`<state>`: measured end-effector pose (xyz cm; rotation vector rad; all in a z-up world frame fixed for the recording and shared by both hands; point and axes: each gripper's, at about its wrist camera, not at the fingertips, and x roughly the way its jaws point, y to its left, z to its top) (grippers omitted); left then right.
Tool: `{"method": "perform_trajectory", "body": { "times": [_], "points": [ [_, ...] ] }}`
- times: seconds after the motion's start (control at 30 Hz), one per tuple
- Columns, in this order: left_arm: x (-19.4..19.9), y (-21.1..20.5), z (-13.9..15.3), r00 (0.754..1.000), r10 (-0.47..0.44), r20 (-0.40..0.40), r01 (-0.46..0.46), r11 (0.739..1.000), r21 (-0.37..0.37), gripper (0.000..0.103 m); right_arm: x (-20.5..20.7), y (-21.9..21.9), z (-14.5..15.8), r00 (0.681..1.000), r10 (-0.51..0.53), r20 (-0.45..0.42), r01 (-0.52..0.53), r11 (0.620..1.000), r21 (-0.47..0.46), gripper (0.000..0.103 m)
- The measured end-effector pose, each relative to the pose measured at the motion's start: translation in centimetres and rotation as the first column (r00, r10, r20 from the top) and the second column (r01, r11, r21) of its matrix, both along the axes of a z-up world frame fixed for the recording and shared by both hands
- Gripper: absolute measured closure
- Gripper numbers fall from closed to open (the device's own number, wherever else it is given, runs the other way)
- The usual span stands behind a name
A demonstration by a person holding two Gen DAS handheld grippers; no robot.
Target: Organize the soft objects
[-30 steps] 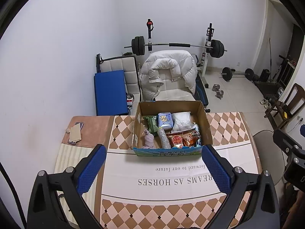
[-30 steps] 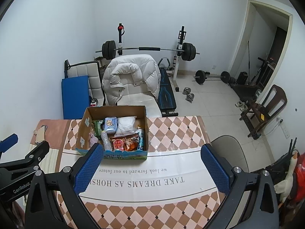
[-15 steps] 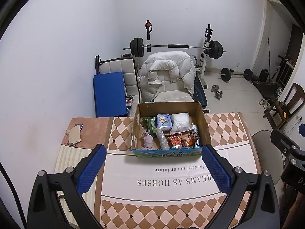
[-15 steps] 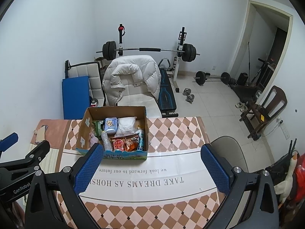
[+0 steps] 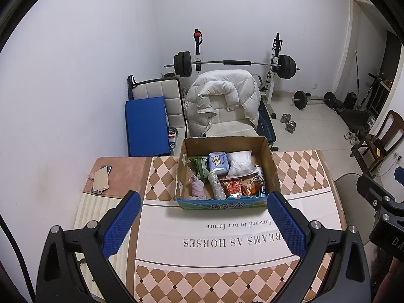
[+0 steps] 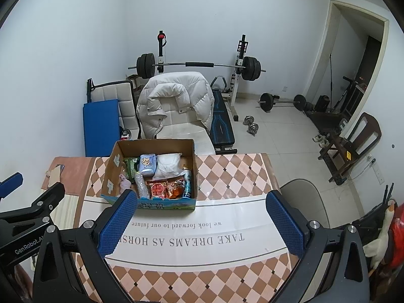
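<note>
An open cardboard box point(image 5: 271, 161) point(image 6: 111, 169) stands at the far side of the table. Inside lie a blue tissue pack point(image 5: 217, 161) point(image 6: 147, 162), a white soft bag point(image 5: 238, 162) point(image 6: 168, 162), a green packet point(image 5: 199, 166), a pink cloth point(image 5: 197, 188), a crumpled clear bottle point(image 5: 216, 186) and red and orange snack packets point(image 5: 233, 188) point(image 6: 174, 188). My left gripper point(image 5: 202, 223) hovers open above the near table, short of the box. My right gripper point(image 6: 200, 223) is open too, nearer the table's right half. Both hold nothing.
A checkered tablecloth with a white printed band point(image 5: 227, 242) covers the table. A phone and card point(image 5: 101, 179) lie at the far left corner. Behind the table stands a chair with a white puffer jacket point(image 5: 222, 101), a blue mat point(image 5: 146, 126) and a barbell rack point(image 5: 234, 63). A grey chair point(image 6: 300, 197) sits at right.
Both views have shifted only slightly; the box sits a little lower in the left wrist view. Both grippers stay open and nothing in the box has moved.
</note>
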<state>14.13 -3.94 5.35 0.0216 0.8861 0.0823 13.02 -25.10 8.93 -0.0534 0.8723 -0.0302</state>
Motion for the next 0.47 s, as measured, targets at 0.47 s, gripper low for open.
{"method": "perform_trajectory", "body": {
  "times": [0.47],
  "points": [
    [0.32,0.18,-0.34,1.000,0.007,-0.005,-0.007,1.000,0.006,0.000,0.06,-0.14,-0.06,1.000,0.007,-0.008,-0.007,1.000,0.009,0.000]
  ]
}}
